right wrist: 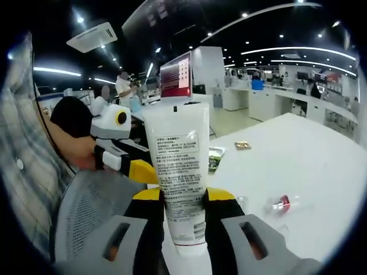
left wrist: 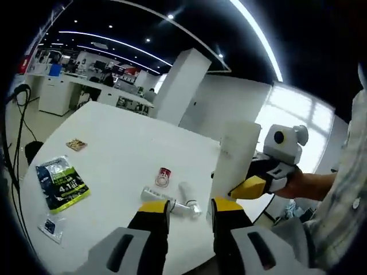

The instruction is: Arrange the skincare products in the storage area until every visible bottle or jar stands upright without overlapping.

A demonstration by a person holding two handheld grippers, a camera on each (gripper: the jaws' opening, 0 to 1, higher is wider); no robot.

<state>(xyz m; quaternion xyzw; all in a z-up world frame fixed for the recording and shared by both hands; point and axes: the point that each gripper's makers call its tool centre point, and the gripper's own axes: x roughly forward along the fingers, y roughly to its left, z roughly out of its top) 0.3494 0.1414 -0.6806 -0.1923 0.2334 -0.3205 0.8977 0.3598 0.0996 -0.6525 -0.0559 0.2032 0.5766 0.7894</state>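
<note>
**White squeeze tube clamped in the right tongs above the surface**

In the right gripper view the right tongs [right wrist: 182, 201] pinch a soft white plastic tube [right wrist: 176, 166], flat crimped end up, its face printed with fine text. In the left gripper view the left tongs [left wrist: 190, 207] stand narrowly parted with nothing between them, and the tube [left wrist: 236, 157] hangs at 3 o'clock. On the smooth white surface [left wrist: 120, 149] lie a small red-capped jar [left wrist: 163, 176], two pale cylindrical bottles [left wrist: 182, 201] on their sides, and a glossy green-and-blue sachet [left wrist: 60, 184] at 9 o'clock
</note>
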